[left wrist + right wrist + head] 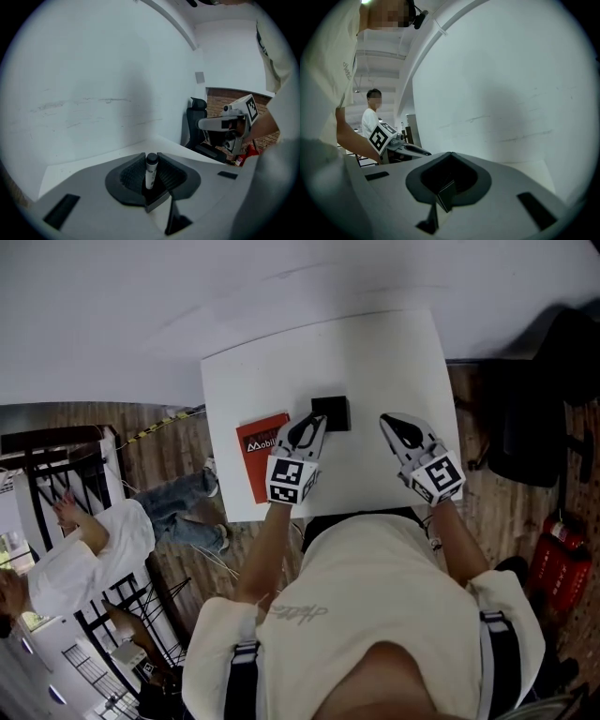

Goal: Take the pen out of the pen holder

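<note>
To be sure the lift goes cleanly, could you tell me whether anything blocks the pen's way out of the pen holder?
Nothing visible does. The left gripper is shut on the pen, only bare wall shows above it, and the red book lies beside the pen holder.

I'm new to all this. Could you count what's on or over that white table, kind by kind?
pen: 1
black pen holder: 1
red book: 1
hand-held grippers: 2, the left gripper and the right gripper
Total: 5
</note>
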`<state>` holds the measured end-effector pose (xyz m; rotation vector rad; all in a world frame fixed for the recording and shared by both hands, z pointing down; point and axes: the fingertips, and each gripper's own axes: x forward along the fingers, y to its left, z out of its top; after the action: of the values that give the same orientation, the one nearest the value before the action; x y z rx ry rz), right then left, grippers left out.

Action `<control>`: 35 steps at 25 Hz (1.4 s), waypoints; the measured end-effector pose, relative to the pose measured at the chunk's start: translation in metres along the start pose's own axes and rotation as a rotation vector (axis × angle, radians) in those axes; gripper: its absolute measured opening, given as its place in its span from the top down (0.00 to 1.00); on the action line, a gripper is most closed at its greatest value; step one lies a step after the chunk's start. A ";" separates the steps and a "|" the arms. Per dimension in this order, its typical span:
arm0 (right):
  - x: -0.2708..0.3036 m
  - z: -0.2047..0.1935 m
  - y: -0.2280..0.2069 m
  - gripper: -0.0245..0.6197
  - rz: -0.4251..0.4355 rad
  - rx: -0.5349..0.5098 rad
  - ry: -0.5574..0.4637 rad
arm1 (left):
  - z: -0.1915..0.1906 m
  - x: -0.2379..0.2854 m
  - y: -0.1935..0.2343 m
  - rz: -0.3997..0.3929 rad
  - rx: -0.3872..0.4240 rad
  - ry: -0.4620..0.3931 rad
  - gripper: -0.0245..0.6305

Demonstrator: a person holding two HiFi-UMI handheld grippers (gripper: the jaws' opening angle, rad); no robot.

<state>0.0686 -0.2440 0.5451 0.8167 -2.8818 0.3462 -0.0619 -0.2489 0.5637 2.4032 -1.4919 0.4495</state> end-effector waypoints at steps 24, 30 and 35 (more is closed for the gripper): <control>0.010 0.055 0.047 0.95 -0.019 -0.102 -0.093 | 0.062 -0.086 0.017 0.015 0.038 -0.178 0.83; 0.018 0.064 0.059 0.95 0.013 -0.140 -0.106 | 0.061 -0.110 0.027 0.053 0.028 -0.206 0.83; 0.028 0.070 0.067 0.95 0.038 -0.163 -0.102 | 0.056 -0.129 0.041 0.097 0.011 -0.218 0.83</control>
<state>0.0056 -0.2206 0.4701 0.7731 -2.9732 0.0729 -0.1460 -0.1834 0.4638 2.4622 -1.7051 0.2211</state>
